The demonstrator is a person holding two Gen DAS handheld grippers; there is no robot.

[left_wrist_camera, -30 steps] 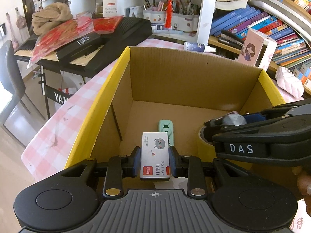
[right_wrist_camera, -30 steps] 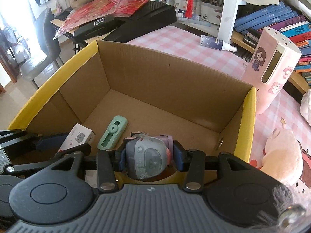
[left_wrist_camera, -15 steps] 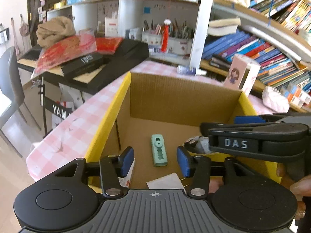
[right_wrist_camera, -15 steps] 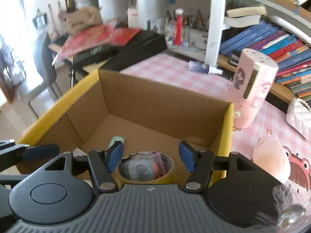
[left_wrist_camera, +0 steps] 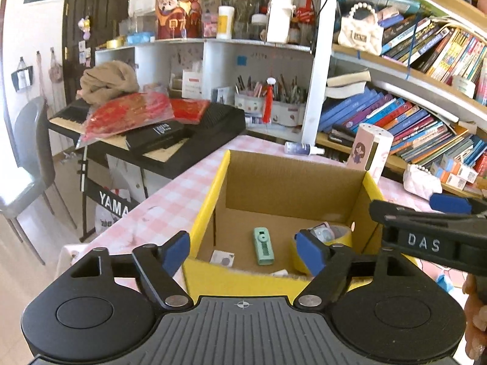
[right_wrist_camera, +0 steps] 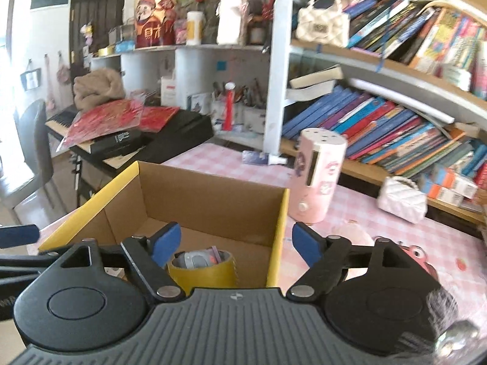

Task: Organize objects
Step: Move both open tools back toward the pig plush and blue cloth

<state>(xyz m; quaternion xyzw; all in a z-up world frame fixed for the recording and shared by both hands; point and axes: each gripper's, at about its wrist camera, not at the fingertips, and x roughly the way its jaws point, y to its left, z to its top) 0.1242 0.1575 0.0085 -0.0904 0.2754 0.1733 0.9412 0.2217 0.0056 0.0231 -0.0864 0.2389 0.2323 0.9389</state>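
Observation:
A cardboard box with yellow outer walls (left_wrist_camera: 210, 200) (right_wrist_camera: 278, 228) stands on the pink checked table. Inside it lie a small white staple box (left_wrist_camera: 222, 258), a mint green stapler-like item (left_wrist_camera: 263, 245) and a yellow tape roll (left_wrist_camera: 341, 234) (right_wrist_camera: 202, 273) with a small grey device (left_wrist_camera: 322, 233) (right_wrist_camera: 194, 258) in its hole. My left gripper (left_wrist_camera: 243, 251) is open and empty above the box's near wall. My right gripper (right_wrist_camera: 236, 241) is open and empty above the box's near right corner; its body shows at the right of the left wrist view.
A pink cartoon-printed cylinder (right_wrist_camera: 316, 179) stands just behind the box. A pink plush (right_wrist_camera: 350, 234) and a white quilted purse (right_wrist_camera: 401, 197) lie on the table to the right. A small spray bottle (left_wrist_camera: 301, 149) lies behind. A black keyboard (left_wrist_camera: 182, 140) stands left; bookshelves stand behind.
Both grippers opened, dropped the staple box and the grey device into the box, then rose up and back from it. The device now rests inside the tape roll.

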